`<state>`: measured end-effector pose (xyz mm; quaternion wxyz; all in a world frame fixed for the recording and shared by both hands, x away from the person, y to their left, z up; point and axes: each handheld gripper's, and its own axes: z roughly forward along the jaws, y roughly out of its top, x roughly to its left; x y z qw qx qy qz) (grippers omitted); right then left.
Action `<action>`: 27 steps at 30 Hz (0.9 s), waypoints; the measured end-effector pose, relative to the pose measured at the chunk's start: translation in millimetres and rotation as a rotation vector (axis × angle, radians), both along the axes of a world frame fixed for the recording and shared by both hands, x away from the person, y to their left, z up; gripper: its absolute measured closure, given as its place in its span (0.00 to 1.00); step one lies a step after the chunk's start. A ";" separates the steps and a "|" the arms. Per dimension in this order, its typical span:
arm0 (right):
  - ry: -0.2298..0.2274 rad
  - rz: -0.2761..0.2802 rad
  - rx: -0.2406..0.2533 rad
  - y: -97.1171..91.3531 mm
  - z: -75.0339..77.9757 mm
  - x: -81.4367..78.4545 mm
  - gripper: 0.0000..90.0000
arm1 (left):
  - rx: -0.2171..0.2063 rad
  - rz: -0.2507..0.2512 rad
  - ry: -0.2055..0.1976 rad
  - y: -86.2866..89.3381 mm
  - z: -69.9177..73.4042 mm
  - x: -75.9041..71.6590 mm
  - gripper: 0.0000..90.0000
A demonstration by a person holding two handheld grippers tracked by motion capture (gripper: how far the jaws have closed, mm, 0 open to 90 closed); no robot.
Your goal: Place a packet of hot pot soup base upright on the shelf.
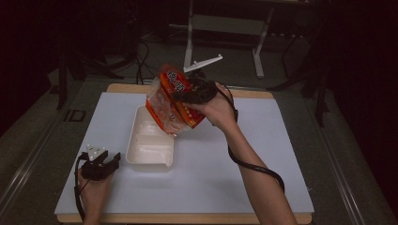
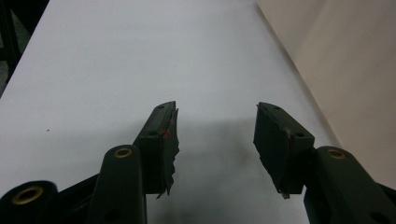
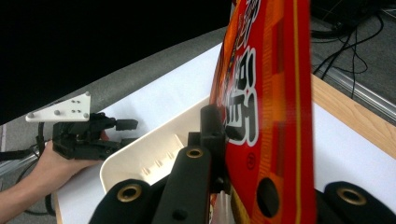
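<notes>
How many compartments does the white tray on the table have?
2 can be seen in the white tray: a larger one toward the far end, a smaller one near the person. The orange snack bag covers the far corner, so more may be hidden.

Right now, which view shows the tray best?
The high view: the whole white tray lies on the table, its compartments visible, the orange bag held above its far end by the right tool. The right tool's view shows part of the tray behind the bag. The left tool's view catches one cream wall.
</notes>
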<state>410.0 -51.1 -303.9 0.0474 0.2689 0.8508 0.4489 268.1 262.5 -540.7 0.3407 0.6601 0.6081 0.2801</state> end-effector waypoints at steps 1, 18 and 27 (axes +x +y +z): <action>-0.003 -0.001 0.000 1.6 0.1 0.0 1.00 | 0.000 0.000 0.000 0.1 0.0 0.0 0.55; 0.050 -0.019 -0.191 47.4 -17.5 14.9 1.00 | -0.012 -0.001 0.005 1.5 0.0 0.5 0.55; 0.023 -0.004 -0.294 71.4 -23.7 17.9 1.00 | -0.017 0.001 0.006 1.9 0.1 0.5 0.55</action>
